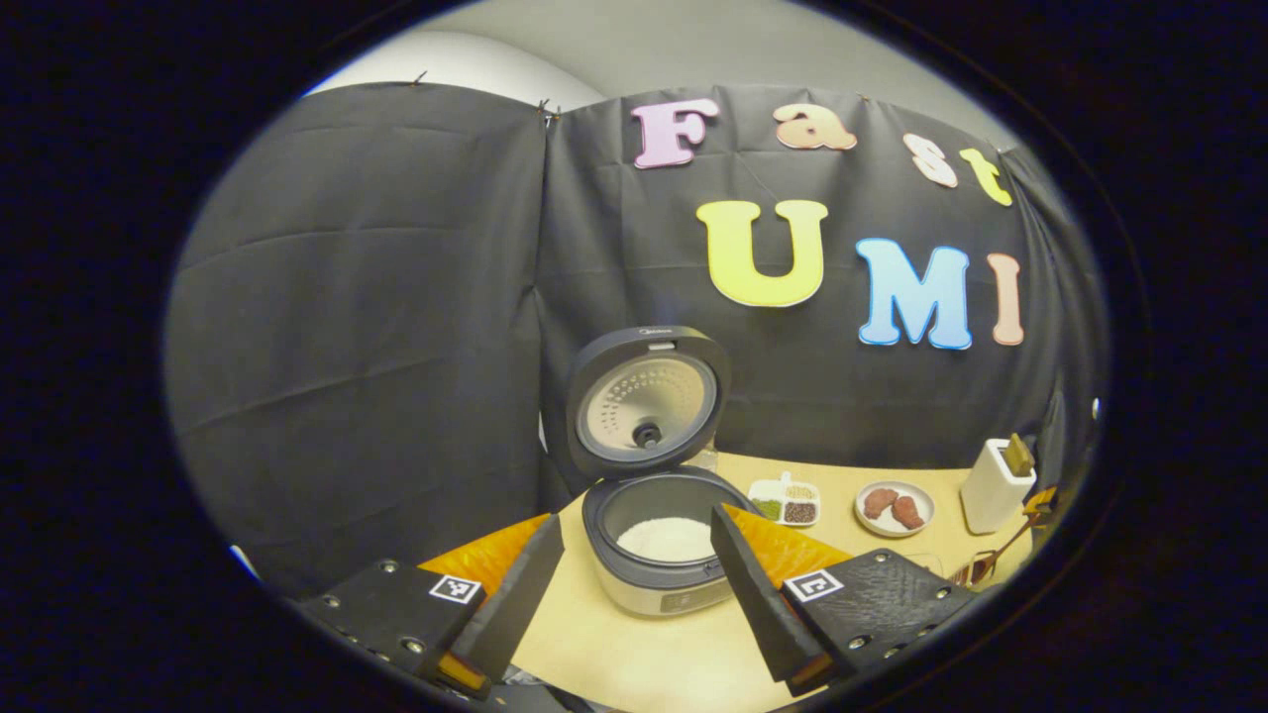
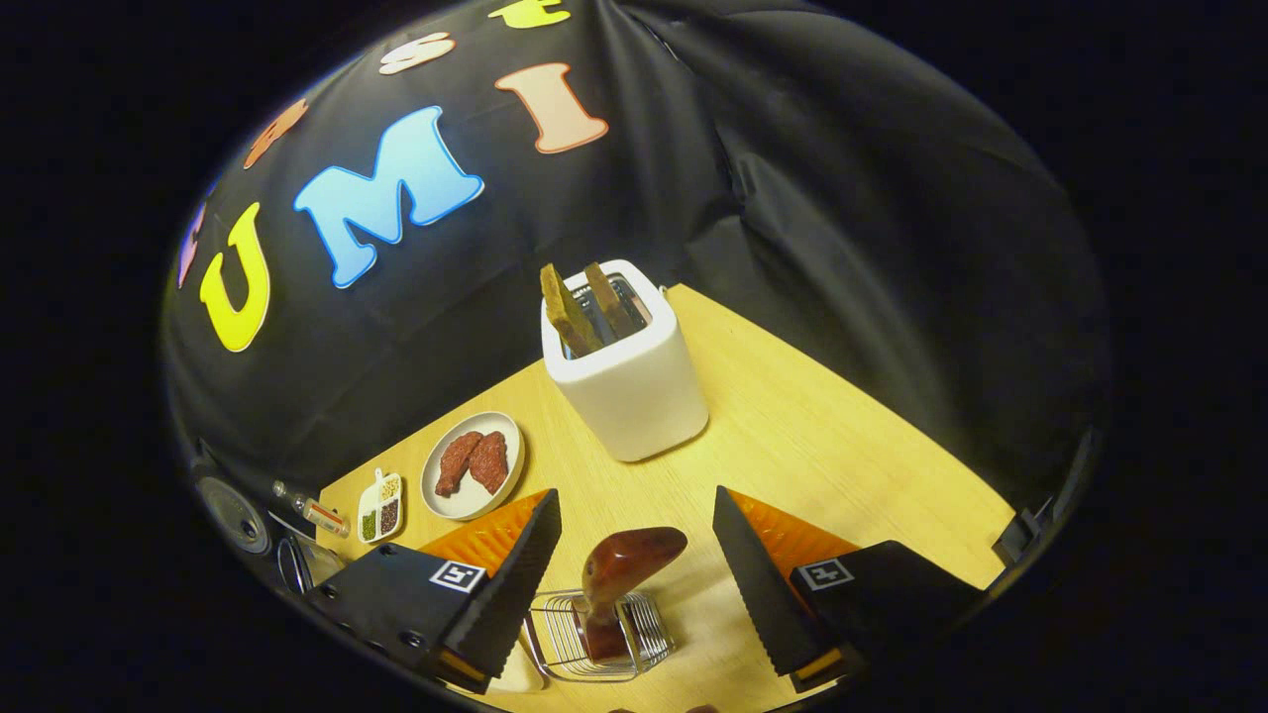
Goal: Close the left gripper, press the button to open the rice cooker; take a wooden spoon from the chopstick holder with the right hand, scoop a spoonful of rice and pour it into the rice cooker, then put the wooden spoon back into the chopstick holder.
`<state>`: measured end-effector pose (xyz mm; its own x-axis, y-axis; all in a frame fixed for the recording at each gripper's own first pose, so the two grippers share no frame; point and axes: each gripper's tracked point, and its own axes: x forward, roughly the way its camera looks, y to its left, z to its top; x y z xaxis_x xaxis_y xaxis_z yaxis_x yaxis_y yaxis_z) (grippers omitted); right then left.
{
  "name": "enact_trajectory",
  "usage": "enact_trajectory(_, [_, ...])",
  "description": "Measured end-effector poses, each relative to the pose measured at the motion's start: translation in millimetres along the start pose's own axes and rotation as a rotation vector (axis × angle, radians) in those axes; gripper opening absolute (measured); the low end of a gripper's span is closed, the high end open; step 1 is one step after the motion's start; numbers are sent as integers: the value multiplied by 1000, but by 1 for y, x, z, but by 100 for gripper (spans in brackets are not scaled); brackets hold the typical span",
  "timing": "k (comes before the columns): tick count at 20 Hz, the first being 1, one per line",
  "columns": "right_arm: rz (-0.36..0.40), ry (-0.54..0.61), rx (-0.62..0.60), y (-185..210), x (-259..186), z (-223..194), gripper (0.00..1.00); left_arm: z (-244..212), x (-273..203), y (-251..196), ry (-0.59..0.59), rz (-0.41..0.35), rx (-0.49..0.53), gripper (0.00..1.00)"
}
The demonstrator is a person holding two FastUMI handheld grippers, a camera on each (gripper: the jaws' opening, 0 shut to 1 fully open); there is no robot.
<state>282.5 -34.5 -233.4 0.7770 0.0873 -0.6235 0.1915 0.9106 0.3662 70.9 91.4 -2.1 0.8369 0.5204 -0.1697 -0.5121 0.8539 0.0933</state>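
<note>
The rice cooker (image 1: 662, 555) stands open on the surface (image 1: 644, 654), directly ahead of the left hand-held gripper (image 1: 634, 555), framed between its fingers. Its lid (image 1: 646, 401) is raised upright at the back; white rice (image 1: 666, 538) lies in the pot. The left hand-held gripper's fingers are spread wide and hold nothing. Beyond and to its right sit a divided dish (image 1: 785, 500), a plate (image 1: 894, 508) and a white toaster (image 1: 996, 485).

In the right gripper view, the spoon (image 2: 619, 574) stands in the wire holder (image 2: 594, 634), bowl end up, between the fingers of the right hand-held gripper (image 2: 634, 555). That gripper is wide, clear of the spoon. The toaster (image 2: 629, 371) lies ahead of it, the plate (image 2: 474, 465) ahead-left.
</note>
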Motion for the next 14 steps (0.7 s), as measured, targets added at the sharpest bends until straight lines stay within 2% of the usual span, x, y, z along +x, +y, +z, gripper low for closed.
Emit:
enact_trajectory(1, [11, 20, 21, 0, 1, -5, 94, -2, -5, 2, 2, 11, 12, 94])
enact_trajectory(2, [26, 41, 41, 1, 5, -10, 98, -6, -8, 4, 9, 21, 24, 94])
enact_trajectory(5, [75, 83, 55, 11, 14, -24, 97, -20, -19, 1, 47, 41, 16, 95])
enact_trajectory(6, [90, 96, 49, 14, 16, -27, 100, -25, -22, -3, 62, 43, 1, 94])
enact_trajectory(7, [105, 105, 48, 18, 18, -29, 95, -29, -24, -7, 78, 42, -19, 95])
enact_trajectory(8, [118, 110, 52, 20, 21, -31, 75, -32, -25, -12, 96, 37, -53, 94])
enact_trajectory(11, [143, 128, 74, 26, 29, -33, 49, -23, -33, -32, 83, 10, -143, 95])
enact_trajectory(12, [140, 146, 75, 25, 28, -33, 28, -23, -34, -35, 79, 11, -142, 94])
enact_trajectory(13, [147, 168, 88, 27, 35, -40, 28, -25, -38, -35, 78, 14, -129, 94])
enact_trajectory(14, [151, 179, 108, 24, 22, -36, 31, -26, -40, -38, 79, 16, -110, 94])
